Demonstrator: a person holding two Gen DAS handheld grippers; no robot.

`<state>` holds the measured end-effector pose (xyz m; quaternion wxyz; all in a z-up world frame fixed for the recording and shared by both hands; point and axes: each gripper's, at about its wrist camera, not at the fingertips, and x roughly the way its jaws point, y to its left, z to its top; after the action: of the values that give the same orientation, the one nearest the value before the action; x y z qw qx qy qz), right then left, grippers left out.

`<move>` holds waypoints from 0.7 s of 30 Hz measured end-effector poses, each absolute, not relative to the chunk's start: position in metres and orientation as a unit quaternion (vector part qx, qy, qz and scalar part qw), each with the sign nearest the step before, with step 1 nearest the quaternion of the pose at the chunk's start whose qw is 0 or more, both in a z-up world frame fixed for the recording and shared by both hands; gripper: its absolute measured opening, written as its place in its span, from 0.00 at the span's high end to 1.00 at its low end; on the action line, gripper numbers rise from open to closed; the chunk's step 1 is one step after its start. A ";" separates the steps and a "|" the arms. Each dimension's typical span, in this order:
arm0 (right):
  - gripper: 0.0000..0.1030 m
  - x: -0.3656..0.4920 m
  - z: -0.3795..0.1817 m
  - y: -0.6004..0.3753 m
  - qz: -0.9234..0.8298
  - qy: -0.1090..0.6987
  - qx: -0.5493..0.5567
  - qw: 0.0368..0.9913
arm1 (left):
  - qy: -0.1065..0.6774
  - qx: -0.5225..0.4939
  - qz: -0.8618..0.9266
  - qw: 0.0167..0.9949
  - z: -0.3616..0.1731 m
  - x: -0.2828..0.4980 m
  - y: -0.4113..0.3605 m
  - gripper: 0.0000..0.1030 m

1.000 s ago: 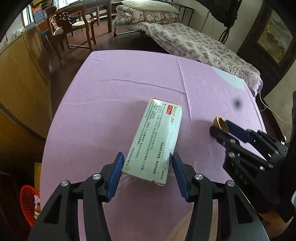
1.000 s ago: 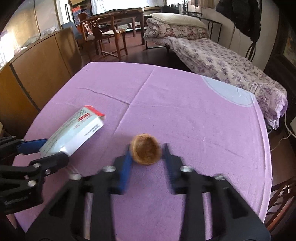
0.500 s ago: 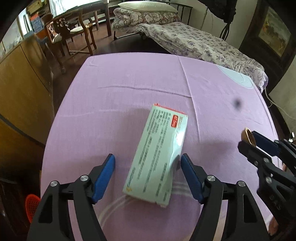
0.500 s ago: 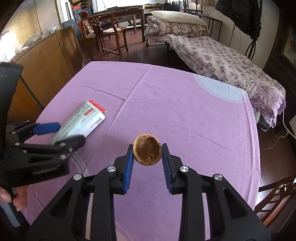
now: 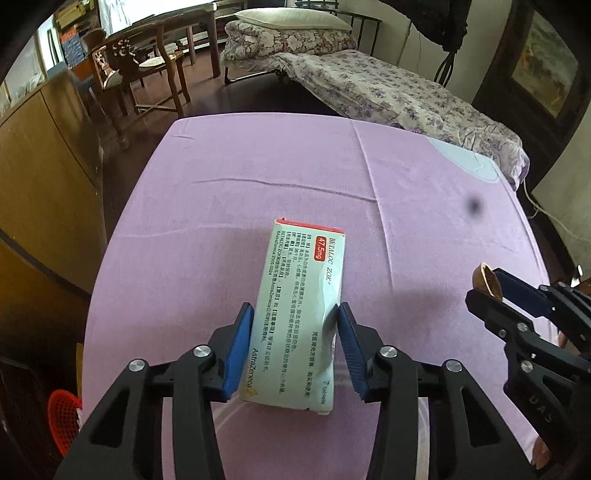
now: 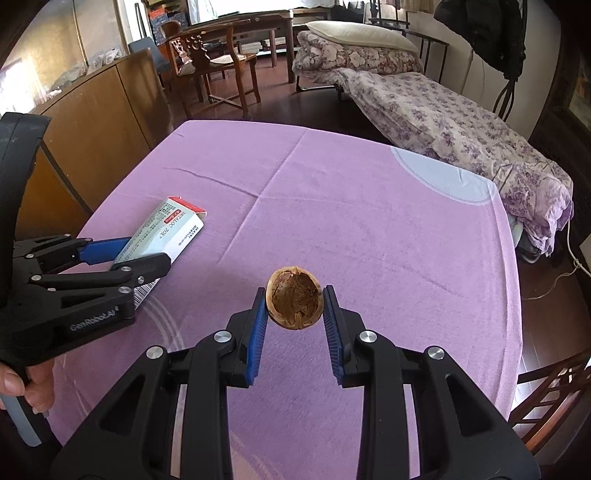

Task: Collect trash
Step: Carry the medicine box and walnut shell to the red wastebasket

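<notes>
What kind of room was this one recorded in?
Most likely a lived-in home, a combined bedroom and dining space. A metal-framed daybed with purple floral bedding stands behind the table with the purple cloth, with a carved wooden chair at a long wooden table beyond.

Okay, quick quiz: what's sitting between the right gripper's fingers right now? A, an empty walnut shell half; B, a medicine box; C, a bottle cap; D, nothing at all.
A: the right gripper has its blue pads pressed on either side of a brown, hollow walnut shell half, held above the purple tablecloth.
</notes>
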<state>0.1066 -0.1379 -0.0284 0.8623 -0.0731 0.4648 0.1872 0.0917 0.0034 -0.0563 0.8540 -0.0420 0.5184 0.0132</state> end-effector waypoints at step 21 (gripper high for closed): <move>0.70 0.087 -0.018 -0.127 0.202 0.458 -0.078 0.862 | 0.504 -0.073 0.020 0.861 -0.038 0.064 0.014 0.61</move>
<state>0.0866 -0.1267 -0.0184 0.8619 -0.0784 0.4584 0.2023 0.0638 0.0136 -0.0377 0.8605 -0.0730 0.5038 0.0197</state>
